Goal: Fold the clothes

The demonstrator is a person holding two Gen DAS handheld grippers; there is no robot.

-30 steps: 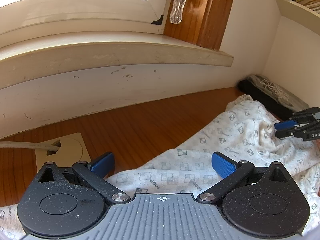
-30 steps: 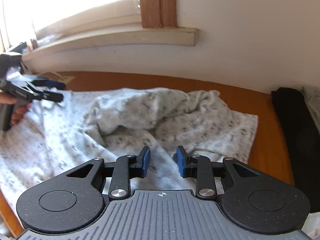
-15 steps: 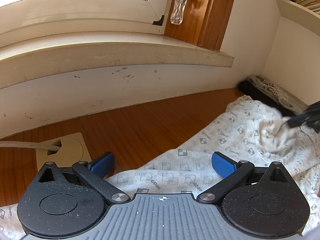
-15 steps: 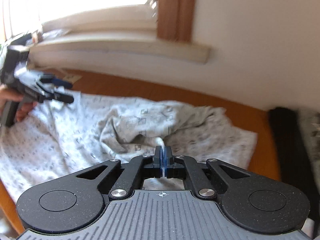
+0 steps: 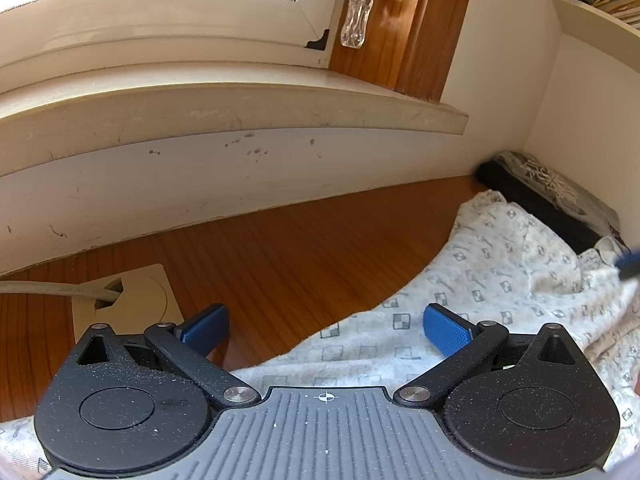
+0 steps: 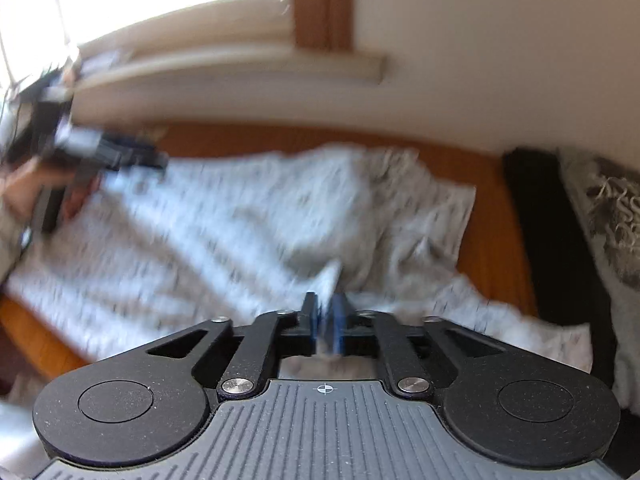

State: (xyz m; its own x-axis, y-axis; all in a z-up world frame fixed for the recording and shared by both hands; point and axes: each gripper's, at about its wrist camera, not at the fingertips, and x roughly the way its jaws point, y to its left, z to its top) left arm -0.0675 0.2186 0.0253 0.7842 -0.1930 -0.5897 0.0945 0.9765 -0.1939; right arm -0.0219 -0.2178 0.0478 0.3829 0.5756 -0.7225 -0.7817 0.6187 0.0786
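A white garment (image 5: pixel 500 264) printed with small grey squares lies crumpled across the wooden table (image 5: pixel 300 248). My left gripper (image 5: pixel 326 328) stands wide open over its near edge, with nothing between its blue pads. In the blurred right wrist view, my right gripper (image 6: pixel 326 312) has a raised fold of the garment (image 6: pixel 240 220) between its nearly closed pads, and its jaws are opening. The left gripper (image 6: pixel 156 160) shows at the far left, held by a hand (image 6: pixel 24 188). A blurred blue tip of the right gripper (image 5: pixel 628 262) shows at the right edge.
A black folded cloth (image 6: pixel 560 240) and a grey printed one (image 6: pixel 612 216) lie at the table's right end by the wall. A beige cable grommet (image 5: pixel 132 300) with a cable sits at the left. A windowsill (image 5: pixel 240 108) juts out over the table's back.
My right gripper went from open to shut on a fold of the garment, then rose and moved, pulling the cloth up. The left gripper has stayed still and open.
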